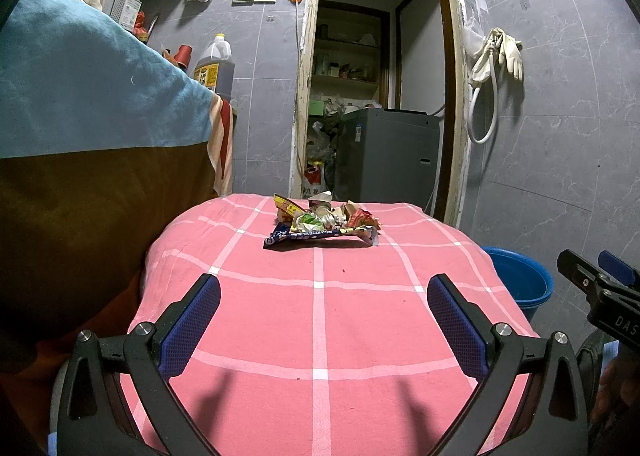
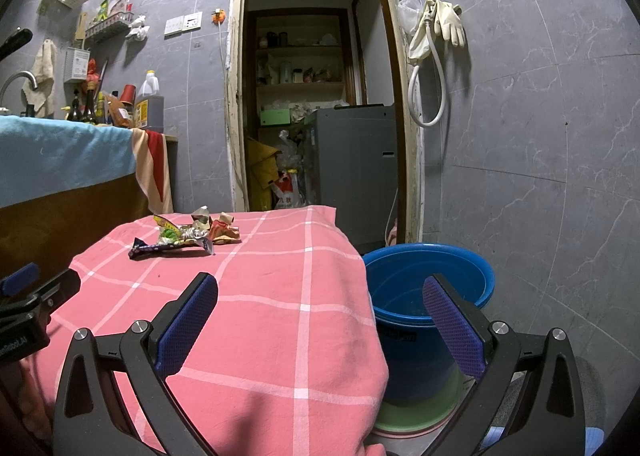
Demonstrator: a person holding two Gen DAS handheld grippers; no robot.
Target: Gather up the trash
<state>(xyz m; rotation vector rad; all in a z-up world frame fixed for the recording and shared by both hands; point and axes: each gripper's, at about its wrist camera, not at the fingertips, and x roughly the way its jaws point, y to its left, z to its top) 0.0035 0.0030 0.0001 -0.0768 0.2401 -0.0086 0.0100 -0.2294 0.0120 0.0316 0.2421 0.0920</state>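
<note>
Lying crumpled on pink cloth [image 1: 320, 316]: colourful wrapper pile [image 1: 322, 225], foil glinting.

The pink checked tablecloth [image 1: 320, 316] is viewed low from its near edge by the left wrist camera, facing the doorway [image 1: 380, 76]. The right wrist view sits further right, taking in the blue bucket [image 2: 428, 280]. Both share cloth, doorway and bucket.

tablecloth [image 1: 320, 316]: was pink with white checks
bucket [image 2: 428, 288]: was blue
gripper pads [image 1: 192, 320]: were blue, dotted
wall tiles [image 2: 540, 136]: were grey, marbled
</note>
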